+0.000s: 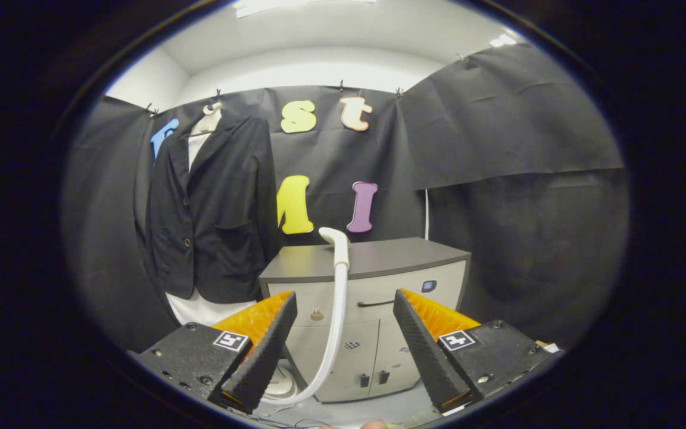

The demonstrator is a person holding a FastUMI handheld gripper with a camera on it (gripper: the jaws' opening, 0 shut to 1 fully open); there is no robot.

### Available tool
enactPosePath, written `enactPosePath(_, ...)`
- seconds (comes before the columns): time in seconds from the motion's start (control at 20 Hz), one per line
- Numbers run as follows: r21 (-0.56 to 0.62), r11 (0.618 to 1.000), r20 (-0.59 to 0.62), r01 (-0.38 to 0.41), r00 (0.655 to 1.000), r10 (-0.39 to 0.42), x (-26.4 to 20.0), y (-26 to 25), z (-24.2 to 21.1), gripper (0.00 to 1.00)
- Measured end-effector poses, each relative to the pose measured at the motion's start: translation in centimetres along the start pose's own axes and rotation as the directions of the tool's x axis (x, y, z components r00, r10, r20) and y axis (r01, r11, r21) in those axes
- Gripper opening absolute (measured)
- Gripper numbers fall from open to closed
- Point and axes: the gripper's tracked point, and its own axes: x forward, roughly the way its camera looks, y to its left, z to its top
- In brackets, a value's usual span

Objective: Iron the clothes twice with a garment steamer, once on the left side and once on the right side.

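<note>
Fingers (343, 316) apart, steamer hose (338, 310) between, cabinet (373, 262) beyond

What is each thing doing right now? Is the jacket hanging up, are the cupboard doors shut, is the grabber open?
Jacket: hanging on the wall, buttoned, over a white garment.
Steamer head: upright by the cabinet, beyond the fingers, untouched.
Steamer hose: curving down between the fingers to the floor.
Cabinet: doors and drawer shut.
Gripper: open, holding nothing.

Staged test booth: black cloth walls (498, 119), grey cabinet (373, 262), hung jacket (218, 202).
</note>
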Motion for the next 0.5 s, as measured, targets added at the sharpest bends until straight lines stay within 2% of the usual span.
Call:
enactPosePath(0.25,0.036,0.994,-0.091,-0.101,0.990,0.104,8.2,1.3,1.9,1.00)
enactPosePath(0.5,0.072,0.986,-0.190,-0.149,0.969,0.160,17.0,0.9,3.1,1.00)
